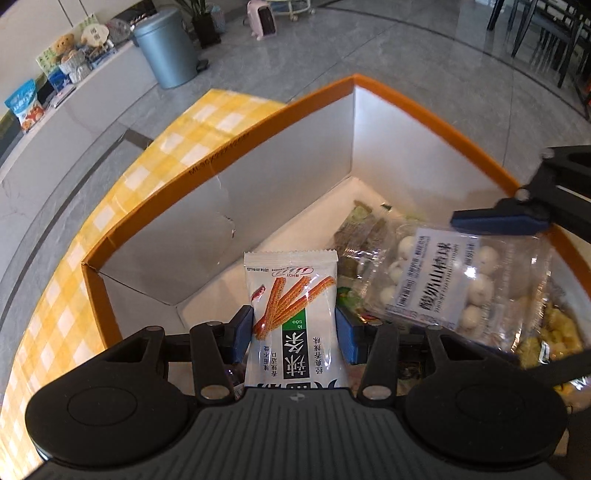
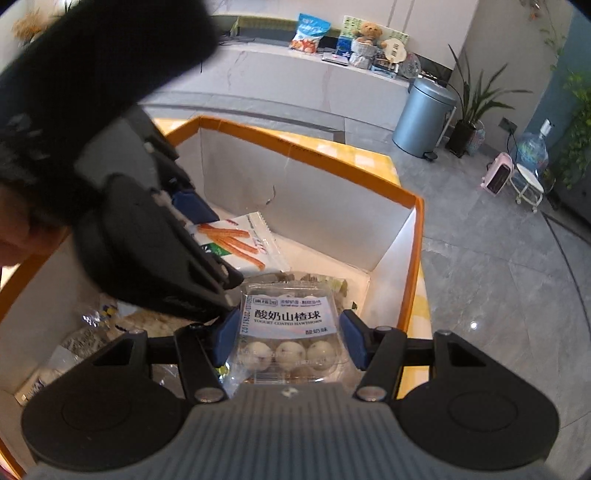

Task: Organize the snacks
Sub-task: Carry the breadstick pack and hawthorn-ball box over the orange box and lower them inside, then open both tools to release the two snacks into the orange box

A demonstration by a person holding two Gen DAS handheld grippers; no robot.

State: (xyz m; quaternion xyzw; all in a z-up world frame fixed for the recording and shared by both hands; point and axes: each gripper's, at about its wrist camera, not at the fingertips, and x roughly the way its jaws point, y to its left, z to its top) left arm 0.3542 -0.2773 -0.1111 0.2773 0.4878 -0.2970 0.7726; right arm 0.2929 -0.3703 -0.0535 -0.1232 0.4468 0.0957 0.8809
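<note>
My left gripper (image 1: 294,334) is shut on a white spicy-stick packet (image 1: 293,306), held upright over the orange-rimmed box (image 1: 221,162). The same packet (image 2: 243,240) shows in the right wrist view beyond the left gripper's black body (image 2: 155,251). My right gripper (image 2: 289,341) is shut on a clear pack of yogurt-coated hawthorn balls (image 2: 288,332), its blue pads pressing both sides. In the left wrist view that pack (image 1: 461,288) hangs over the box's right half with a blue fingertip (image 1: 498,221) on its top edge. Both grippers point down into the box (image 2: 413,258).
Several snack bags (image 1: 354,236) lie on the box floor, more on the left (image 2: 85,332). The box stands on a yellow checked cloth (image 1: 122,206). A blue-grey bin (image 1: 166,48), a counter with a teddy bear (image 2: 365,33) and a pink heater (image 2: 498,177) stand beyond. A dark sleeve (image 2: 92,55) fills the upper left.
</note>
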